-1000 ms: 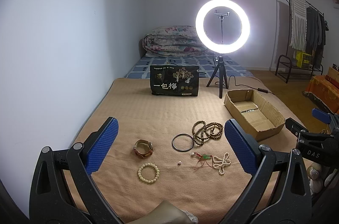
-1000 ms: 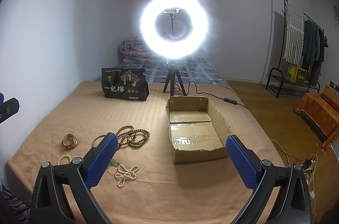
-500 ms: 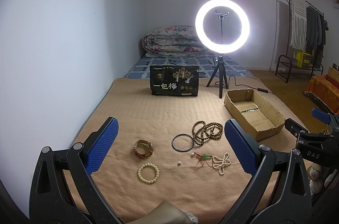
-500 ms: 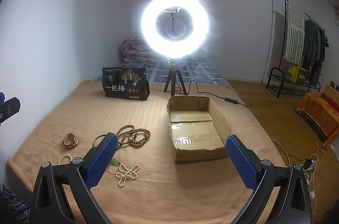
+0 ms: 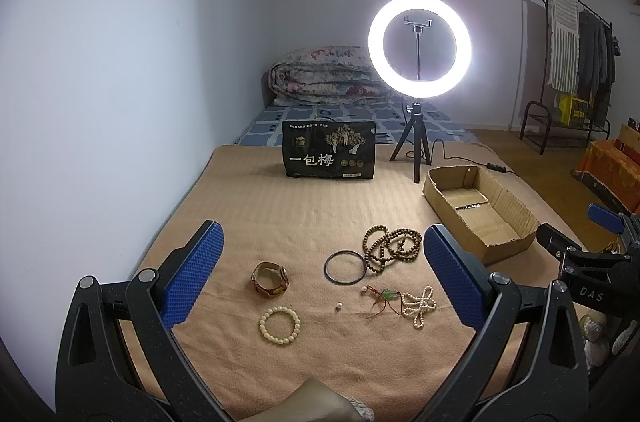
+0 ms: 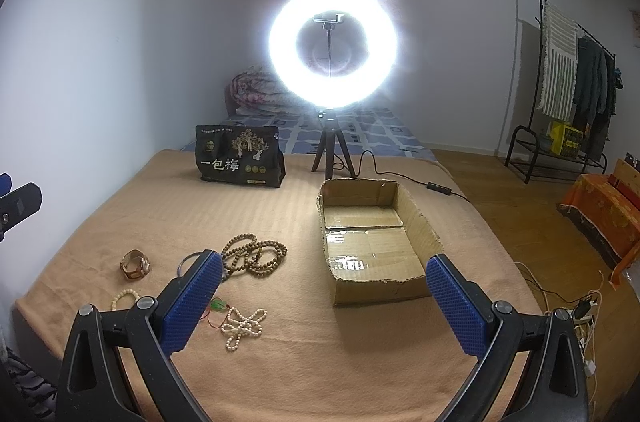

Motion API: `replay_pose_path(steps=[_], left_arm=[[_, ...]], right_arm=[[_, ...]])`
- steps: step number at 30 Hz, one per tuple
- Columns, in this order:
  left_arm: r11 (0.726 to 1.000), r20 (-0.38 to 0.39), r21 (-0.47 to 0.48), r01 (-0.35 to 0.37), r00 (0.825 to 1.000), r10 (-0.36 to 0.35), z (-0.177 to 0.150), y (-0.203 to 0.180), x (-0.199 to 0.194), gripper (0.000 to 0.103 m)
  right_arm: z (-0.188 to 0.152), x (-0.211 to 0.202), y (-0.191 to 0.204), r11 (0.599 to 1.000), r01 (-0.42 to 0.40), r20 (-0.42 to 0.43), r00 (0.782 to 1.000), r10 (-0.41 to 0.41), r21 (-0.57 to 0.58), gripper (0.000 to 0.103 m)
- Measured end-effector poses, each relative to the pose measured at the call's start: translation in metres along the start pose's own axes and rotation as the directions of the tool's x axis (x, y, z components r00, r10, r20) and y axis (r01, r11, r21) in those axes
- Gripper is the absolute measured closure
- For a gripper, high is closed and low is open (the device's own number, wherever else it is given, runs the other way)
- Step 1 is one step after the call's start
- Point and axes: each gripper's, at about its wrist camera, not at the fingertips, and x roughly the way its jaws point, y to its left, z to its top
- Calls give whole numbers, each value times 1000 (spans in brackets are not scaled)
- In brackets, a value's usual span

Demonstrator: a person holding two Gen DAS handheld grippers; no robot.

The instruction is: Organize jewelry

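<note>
Fingers point(image 5: 196, 278) of both grippers spread wide, holding nothing. Jewelry loose on bed blanket point(image 5: 280, 214), lower centre: brown bead strand point(image 5: 390, 246), limp, light; best pinched at bunched loops. Cardboard box point(image 6: 372, 242) empty, centre right.

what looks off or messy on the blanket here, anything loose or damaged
A single loose bead lies alone on the blanket, between the cream bracelet and the red-corded green pendant; it may have come off a strand. The cardboard box has ragged, torn rims. The brown bead strand lies in a tangled heap.
</note>
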Motion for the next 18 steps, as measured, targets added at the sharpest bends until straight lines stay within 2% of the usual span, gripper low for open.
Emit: replay_pose_path(steps=[8, 18], left_arm=[[1000, -25, -3, -2, 1000, 2, -1, -2, 16, 1], [1000, -77, -15, -24, 997, 22, -6, 4, 41, 1]], right_arm=[[-1, 7, 2, 1000, -13, -20, 1000, 13, -1, 0], [-8, 26, 3, 1000, 8, -75, 997, -10, -18, 0]])
